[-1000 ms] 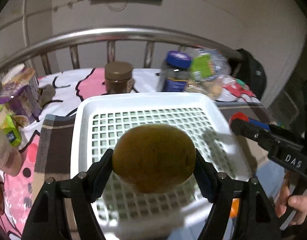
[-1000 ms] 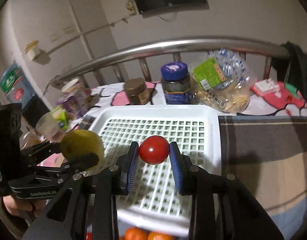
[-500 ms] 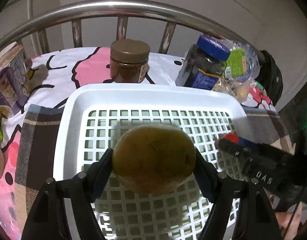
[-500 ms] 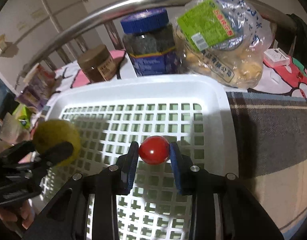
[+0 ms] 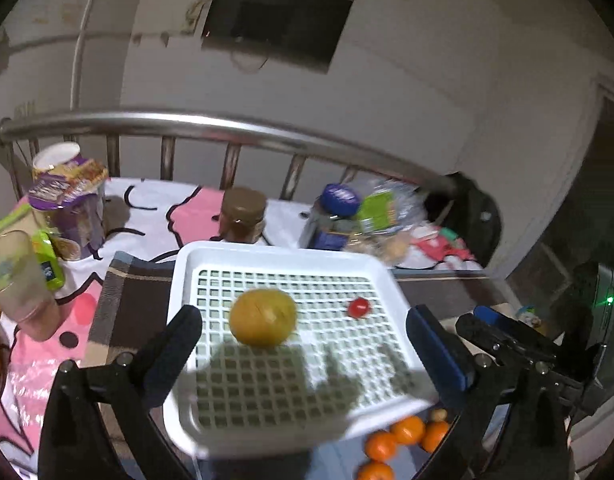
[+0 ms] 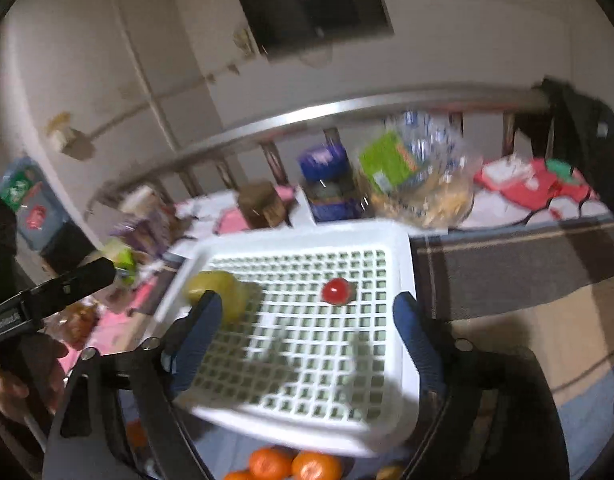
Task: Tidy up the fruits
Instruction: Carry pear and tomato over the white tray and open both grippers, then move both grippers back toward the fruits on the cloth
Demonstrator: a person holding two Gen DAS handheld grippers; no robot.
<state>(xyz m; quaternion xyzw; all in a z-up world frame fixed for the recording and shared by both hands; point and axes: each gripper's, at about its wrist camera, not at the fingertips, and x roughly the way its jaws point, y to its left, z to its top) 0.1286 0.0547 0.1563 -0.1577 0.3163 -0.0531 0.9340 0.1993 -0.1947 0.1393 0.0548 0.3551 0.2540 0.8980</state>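
A white slotted basket (image 5: 179, 280) (image 6: 403, 248) lies on the table. A yellow-green round fruit (image 5: 263, 317) (image 6: 217, 296) lies in its left half. A small red tomato (image 5: 358, 307) (image 6: 335, 291) lies in its right half. My left gripper (image 5: 303, 332) is open and empty, held back above the basket's near side. My right gripper (image 6: 305, 320) is open and empty, also above the near side. Several oranges (image 5: 399, 436) (image 6: 291, 464) lie on the table in front of the basket.
Behind the basket stand a brown-lidded jar (image 5: 243, 216), a blue-lidded jar (image 5: 333, 216) and a clear bag of snacks (image 6: 415, 176), under a steel rail (image 5: 227, 126). A plastic cup (image 5: 15, 284) and packets sit at the left.
Both grippers opened and let go of their fruit. The yellow-green fruit and the tomato now lie in the basket. Both grippers pulled back and up.
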